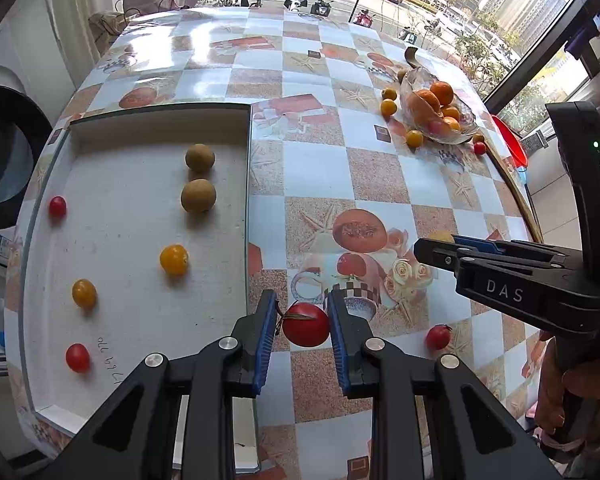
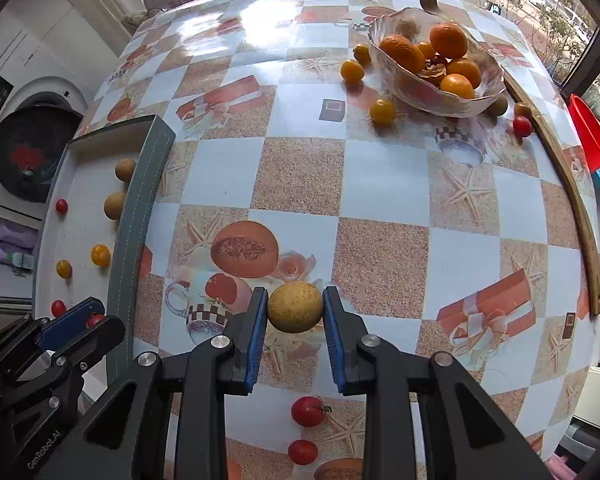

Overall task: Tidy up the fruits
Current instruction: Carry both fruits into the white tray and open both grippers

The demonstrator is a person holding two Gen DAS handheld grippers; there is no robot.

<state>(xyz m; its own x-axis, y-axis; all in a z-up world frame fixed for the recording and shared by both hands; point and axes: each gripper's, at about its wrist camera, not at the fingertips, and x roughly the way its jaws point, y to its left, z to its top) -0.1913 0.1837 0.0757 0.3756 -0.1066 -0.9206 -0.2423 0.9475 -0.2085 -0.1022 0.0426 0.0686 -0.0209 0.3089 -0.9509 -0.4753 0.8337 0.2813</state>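
Fruits by view. Left wrist: left tool [image 1: 302, 322] clamped on a red tomato [image 1: 306, 325] above the bench [image 1: 380, 176], beside the white tray [image 1: 139, 264]. Right wrist: right tool [image 2: 295, 309] clamped on a tan round fruit [image 2: 295, 307]; glass bowl [image 2: 436, 96] of oranges far side.

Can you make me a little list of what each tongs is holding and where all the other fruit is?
left tongs: shut on a red cherry tomato
right tongs: shut on a tan round fruit
tray: two tan fruits, two yellow tomatoes, two red tomatoes
glass bowl: oranges
tablecloth: loose yellow and red tomatoes near the bowl, two red ones near the right tongs
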